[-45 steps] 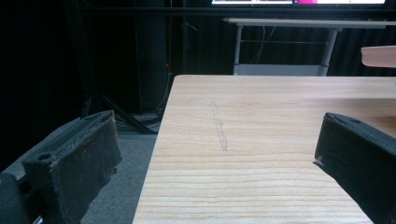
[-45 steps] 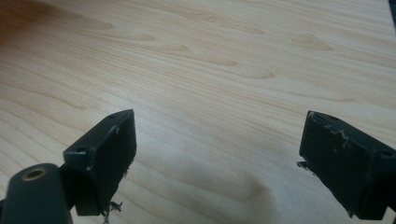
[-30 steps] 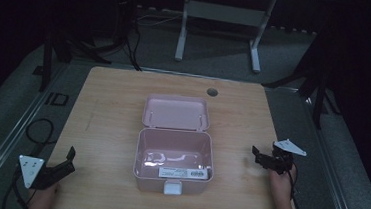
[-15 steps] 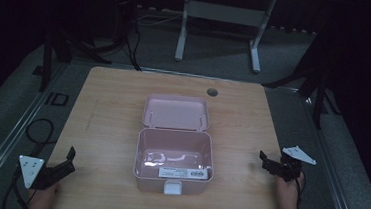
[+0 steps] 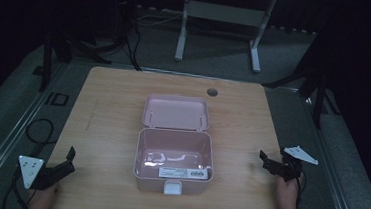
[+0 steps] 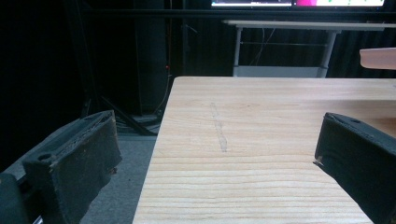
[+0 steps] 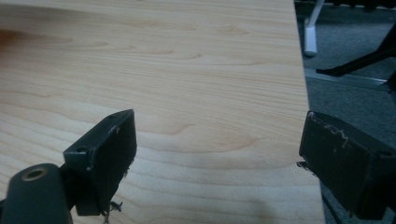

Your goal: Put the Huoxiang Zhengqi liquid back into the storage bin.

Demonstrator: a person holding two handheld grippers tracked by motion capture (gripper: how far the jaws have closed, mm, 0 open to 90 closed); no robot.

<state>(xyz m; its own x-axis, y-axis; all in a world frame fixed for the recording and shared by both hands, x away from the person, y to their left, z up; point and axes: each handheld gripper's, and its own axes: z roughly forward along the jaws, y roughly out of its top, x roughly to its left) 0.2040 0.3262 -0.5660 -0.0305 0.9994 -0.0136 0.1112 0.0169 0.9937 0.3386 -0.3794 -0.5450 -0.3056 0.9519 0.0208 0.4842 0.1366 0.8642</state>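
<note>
right gripper [image 5: 269, 164] has pulled back toward the person's edge of the table and out to the right over the last second; it was nearer the box before, now it sits at the right rim. left gripper [image 5: 63, 162] hasn't shifted, same spot at the near left corner. pink box [image 5: 174, 156] hasn't moved either.

box sits mid-table, a bit toward the person's side, lid [image 5: 175, 112] swung fully back and lying flat behind the tub. inside: pale floor with glare and a white label [image 5: 182, 173] along the front wall; can't read it. white latch [image 5: 172, 187] at the front centre.

both grippers well apart from the box, one on each side, neither touching it.

left gripper view: jaws wide apart, nothing between them, just bare wooden table [image 6: 261, 140] with a faint scratch [image 6: 218, 128] running away from the camera. left jaw hangs past the table's left edge over the floor. corner of the pink box [image 6: 378, 57] pokes in at top right.

right gripper view: right gripper [image 7: 215, 154] jaws also wide apart, holding nothing. wood grain under the gap, right jaw beyond the table's edge over grey floor [image 7: 355, 60].

round grommet hole [image 5: 212, 92] at the far edge of the table.
</note>
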